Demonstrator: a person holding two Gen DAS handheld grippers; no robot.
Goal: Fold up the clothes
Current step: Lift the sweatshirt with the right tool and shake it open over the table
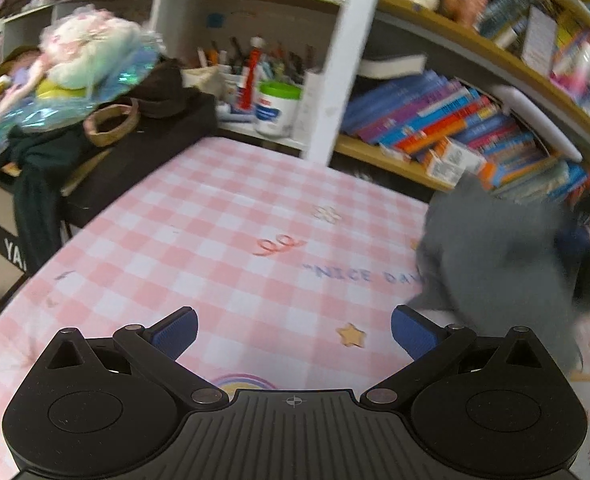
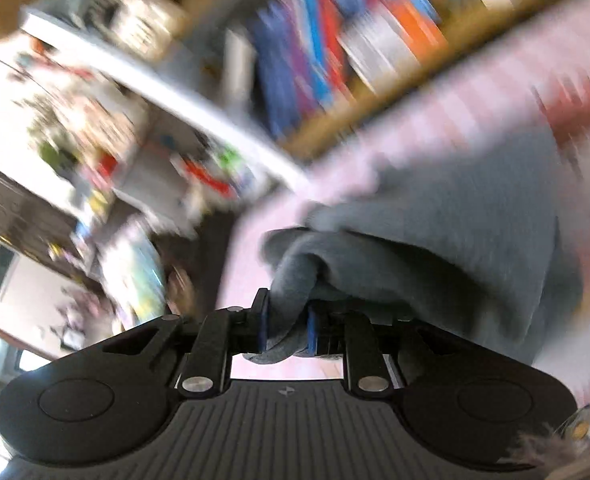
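A grey garment (image 1: 491,256) hangs bunched above the right side of the table with the pink checked cloth (image 1: 215,240). My left gripper (image 1: 293,330) is open and empty, low over the cloth, to the left of the garment. My right gripper (image 2: 287,330) is shut on a bunched fold of the grey garment (image 2: 435,232) and holds it lifted; the view is tilted and blurred. The rest of the garment drapes to the right of the fingers.
Bookshelves full of books (image 1: 455,120) stand behind the table. A desk shelf with pens and a white jar (image 1: 277,108) is at the back. A black stand piled with dark clothes and toys (image 1: 95,120) stands at the left.
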